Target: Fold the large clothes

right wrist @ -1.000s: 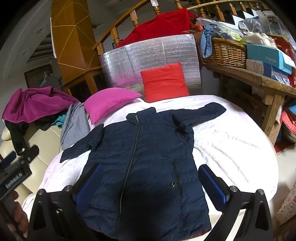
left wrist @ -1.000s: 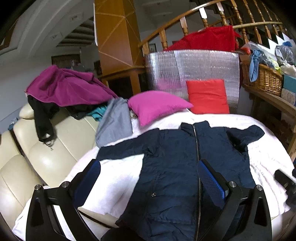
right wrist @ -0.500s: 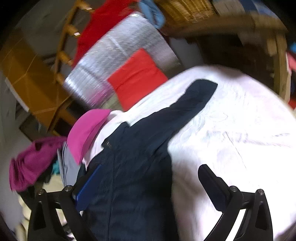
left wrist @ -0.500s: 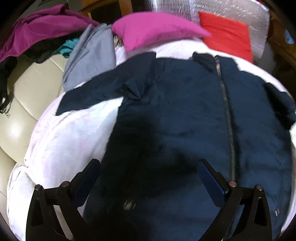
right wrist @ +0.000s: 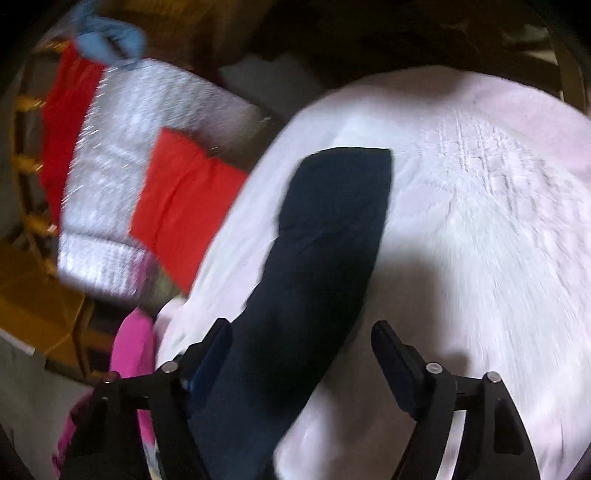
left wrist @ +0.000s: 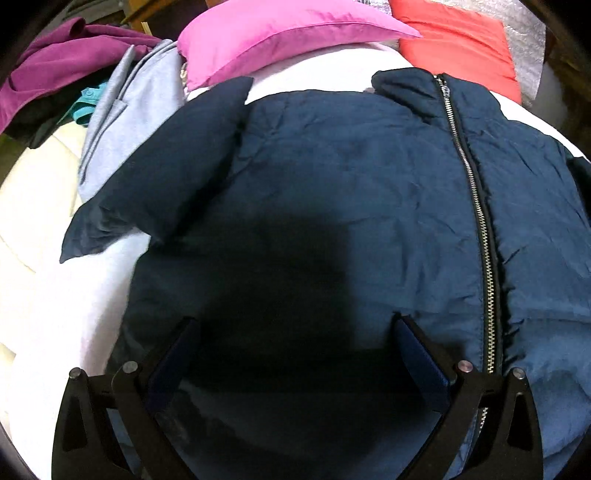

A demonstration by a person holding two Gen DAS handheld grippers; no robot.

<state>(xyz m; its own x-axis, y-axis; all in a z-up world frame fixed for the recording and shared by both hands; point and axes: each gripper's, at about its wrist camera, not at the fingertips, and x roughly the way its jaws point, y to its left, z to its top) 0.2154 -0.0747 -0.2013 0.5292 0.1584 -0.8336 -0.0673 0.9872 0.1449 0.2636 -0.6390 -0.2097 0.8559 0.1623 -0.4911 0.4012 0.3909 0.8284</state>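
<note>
A navy padded jacket (left wrist: 332,177) lies front up on a white bedspread (left wrist: 66,302), its zip (left wrist: 476,206) running down the right side of the left wrist view. My left gripper (left wrist: 295,350) hangs open close over the front panel left of the zip, with nothing pinched. The jacket's left sleeve (left wrist: 166,177) lies out to the side. In the blurred right wrist view the other sleeve (right wrist: 325,251) runs away across the bedspread (right wrist: 480,221). My right gripper (right wrist: 303,354) straddles that sleeve; its jaws are closing, and the pads do not press the cloth.
A pink pillow (left wrist: 280,33) and a red cushion (left wrist: 458,40) lie beyond the collar. A grey garment (left wrist: 122,110) and a purple one (left wrist: 62,62) are piled on the cream sofa (left wrist: 33,184) at the left. A silver foil board (right wrist: 122,155) stands behind the bed.
Both grippers have dropped close to the jacket. The left one moved in over the chest. The right one rolled, swung out to the right sleeve, and its jaws narrowed.
</note>
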